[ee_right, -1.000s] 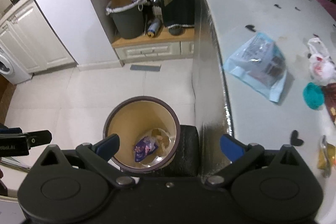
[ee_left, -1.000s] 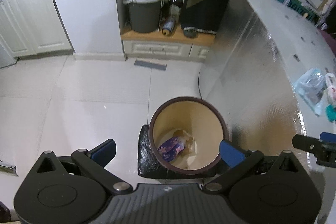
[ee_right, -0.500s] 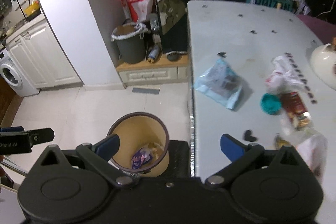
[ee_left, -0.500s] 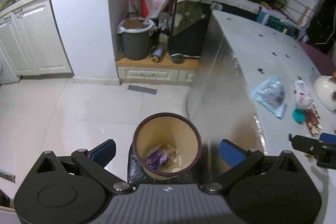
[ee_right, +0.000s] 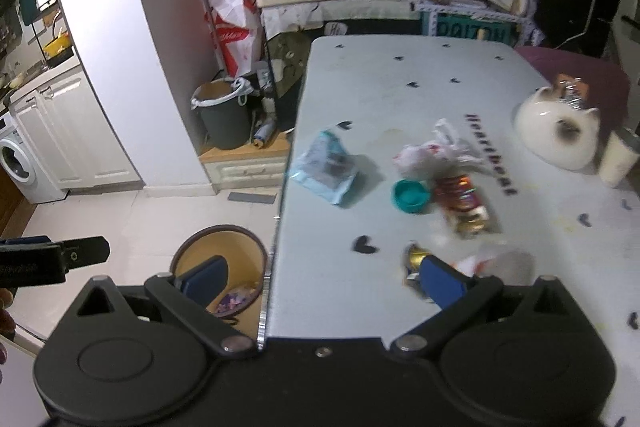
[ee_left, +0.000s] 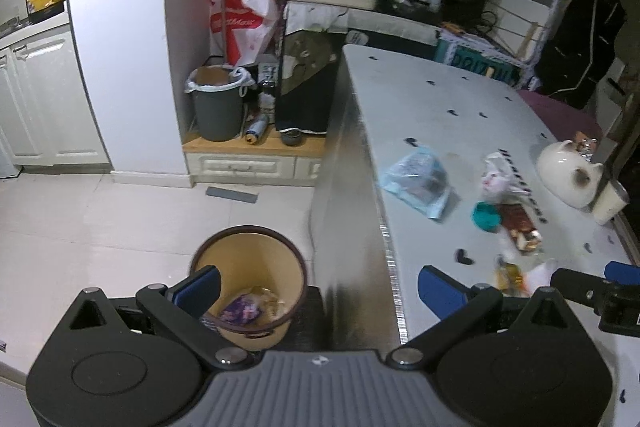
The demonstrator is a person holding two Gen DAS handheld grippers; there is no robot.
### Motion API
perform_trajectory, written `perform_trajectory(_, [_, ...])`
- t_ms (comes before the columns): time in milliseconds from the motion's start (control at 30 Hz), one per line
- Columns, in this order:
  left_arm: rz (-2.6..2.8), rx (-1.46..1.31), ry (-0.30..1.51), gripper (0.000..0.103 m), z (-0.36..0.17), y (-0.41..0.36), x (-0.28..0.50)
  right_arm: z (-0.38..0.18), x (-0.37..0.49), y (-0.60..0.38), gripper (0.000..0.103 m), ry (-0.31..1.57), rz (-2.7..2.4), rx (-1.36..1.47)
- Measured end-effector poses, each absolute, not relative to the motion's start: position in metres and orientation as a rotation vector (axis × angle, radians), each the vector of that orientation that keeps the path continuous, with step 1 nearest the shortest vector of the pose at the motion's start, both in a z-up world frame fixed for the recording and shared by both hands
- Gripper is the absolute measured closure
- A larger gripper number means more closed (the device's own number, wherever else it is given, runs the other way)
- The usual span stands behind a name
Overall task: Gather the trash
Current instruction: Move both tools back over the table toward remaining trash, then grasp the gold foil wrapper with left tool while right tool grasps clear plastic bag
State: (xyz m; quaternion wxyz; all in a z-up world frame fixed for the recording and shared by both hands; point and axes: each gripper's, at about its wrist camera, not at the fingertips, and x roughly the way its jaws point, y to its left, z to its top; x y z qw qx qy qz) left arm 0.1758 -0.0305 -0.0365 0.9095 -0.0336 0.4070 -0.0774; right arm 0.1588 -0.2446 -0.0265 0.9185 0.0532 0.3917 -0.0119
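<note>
Roughly five trash pieces (ee_right: 324, 167) — one bin (ee_right: 220, 259).

The right claw's blue finger (ee_right: 440, 281) hides part of a blurred wrapper (ee_right: 414, 259).

Dim indoor light, dark corners, fisheye bending at edges, motion blur, soft shadows on table (ee_right: 460, 75)

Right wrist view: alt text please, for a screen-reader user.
The open, empty right hand-held gripper looks over a white table strewn with trash: a blue bag, teal lid and snack wrapper. A tan bin holding litter stands on the floor left of the table.
</note>
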Motion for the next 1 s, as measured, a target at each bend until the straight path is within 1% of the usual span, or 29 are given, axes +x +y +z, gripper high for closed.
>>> perform_trajectory(267, [-0.225, -0.031, 0.808, 0.000, -0.037, -0.095, 0.160, -0.027, 0.137, -0.307, 0.000, 0.790, -0.090, 0.117])
perform_trajectory(533, [-0.315, -0.019, 0.850, 0.000, -0.050, -0.156, 0.178, -0.049, 0.140, -0.364, 0.000, 0.815, -0.178, 0.164])
perform_trajectory(833, [-0.370, 0.029, 0.941, 0.000, -0.083, -0.211, 0.203, -0.092, 0.186, -0.395, 0.000, 0.914, -0.200, 0.157])
perform_trajectory(1000, [-0.389, -0.020, 0.980, 0.000, -0.102, -0.222, 0.209, -0.115, 0.220, -0.395, 0.001, 0.964, -0.152, 0.156])
